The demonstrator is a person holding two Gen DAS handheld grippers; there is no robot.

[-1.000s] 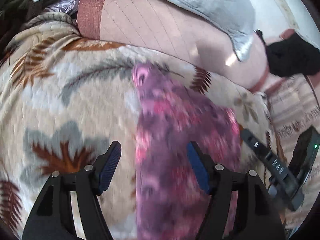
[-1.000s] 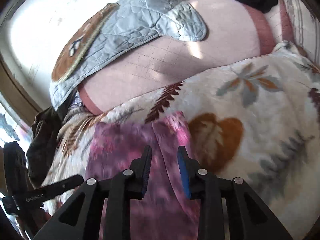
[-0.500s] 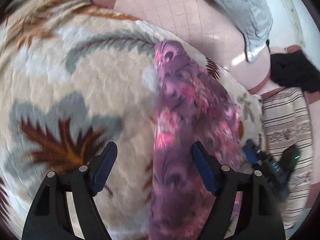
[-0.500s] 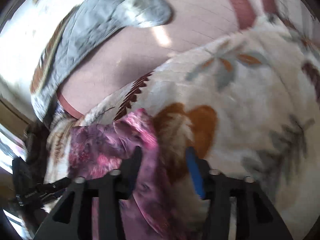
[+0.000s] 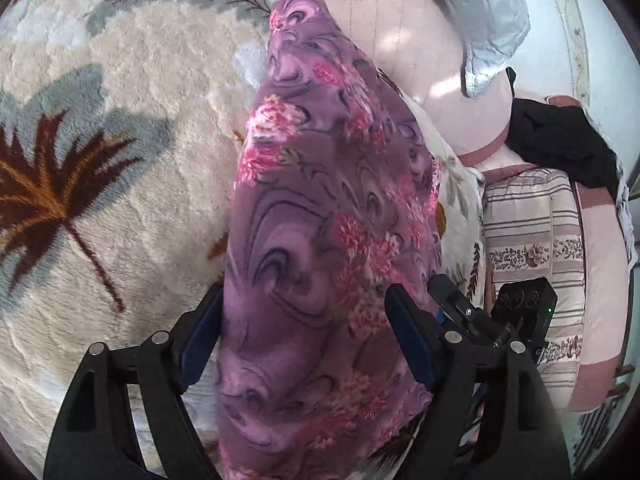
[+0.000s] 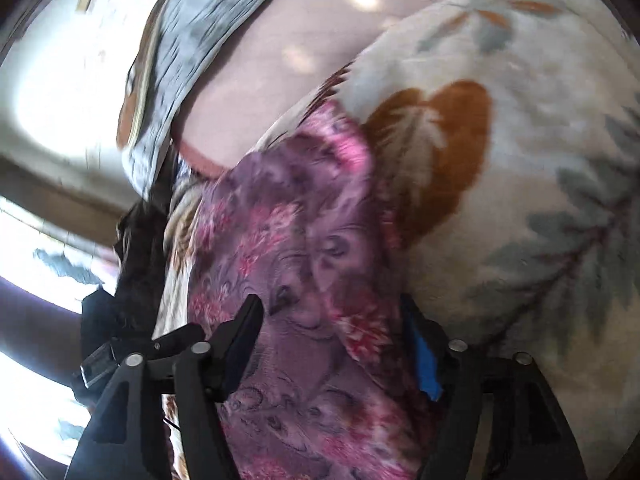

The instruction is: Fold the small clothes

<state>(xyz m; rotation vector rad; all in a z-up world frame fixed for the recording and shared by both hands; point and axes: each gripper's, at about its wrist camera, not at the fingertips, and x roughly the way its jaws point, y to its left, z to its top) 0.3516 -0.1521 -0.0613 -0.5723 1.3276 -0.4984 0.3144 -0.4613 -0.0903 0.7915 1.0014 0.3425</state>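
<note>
A small purple garment with pink flowers (image 5: 328, 208) lies lengthwise on a cream leaf-patterned fleece blanket (image 5: 120, 152). My left gripper (image 5: 308, 332) is open, its jaws wide apart on either side of the garment's near end. In the right wrist view the same garment (image 6: 304, 240) runs between the jaws of my right gripper (image 6: 336, 332), which is open and straddles the cloth. The right gripper also shows at the garment's right edge in the left wrist view (image 5: 468, 312). The garment's near end is hidden under the gripper bodies.
A pink quilted sheet (image 5: 400, 12) lies beyond the blanket, with a grey quilted cover (image 5: 484, 20) on it. A black cloth (image 5: 560, 148) rests on a striped floral cushion (image 5: 532, 240) at the right. Dark clothing (image 6: 136, 248) lies at the left.
Both grippers have moved down close onto the garment. The right gripper's jaws have gone from nearly shut to wide open around the cloth. The left gripper stayed open.
</note>
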